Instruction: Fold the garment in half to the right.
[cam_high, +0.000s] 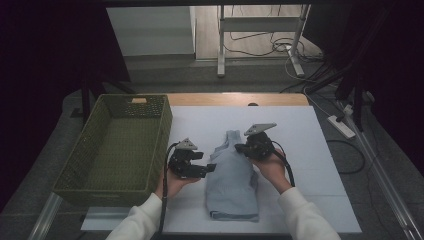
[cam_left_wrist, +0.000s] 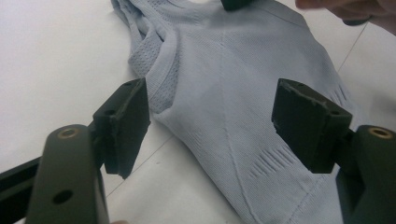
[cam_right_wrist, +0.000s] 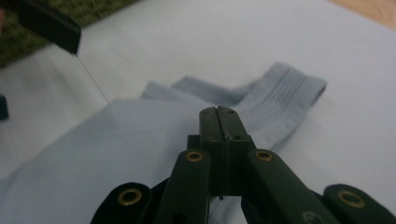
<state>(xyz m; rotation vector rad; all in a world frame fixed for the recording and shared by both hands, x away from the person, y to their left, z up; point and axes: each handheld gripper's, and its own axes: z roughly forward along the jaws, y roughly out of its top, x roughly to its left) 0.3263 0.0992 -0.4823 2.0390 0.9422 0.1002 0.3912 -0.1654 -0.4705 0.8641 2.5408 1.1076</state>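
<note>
Left gripper (cam_high: 210, 168) jaws apart, empty, at garment's (cam_high: 233, 185) 9 o'clock edge. Right gripper (cam_high: 239, 148) jaws closed, nothing between, over garment's 1 o'clock shoulder. Garment flat, mid-table (cam_high: 310, 150). Basket (cam_high: 90, 150) at 9 o'clock, bare inside. Left gripper view: ribbed knit, mesh collar (cam_left_wrist: 144, 56).

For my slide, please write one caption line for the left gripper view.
Open black jaws of the left gripper hover over a folded pale blue knit garment on the white table sheet.

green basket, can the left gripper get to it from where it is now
Probably yes: the left gripper is at the folded garment, with the green basket right beside that hand, open-topped, and nothing between them.
</note>
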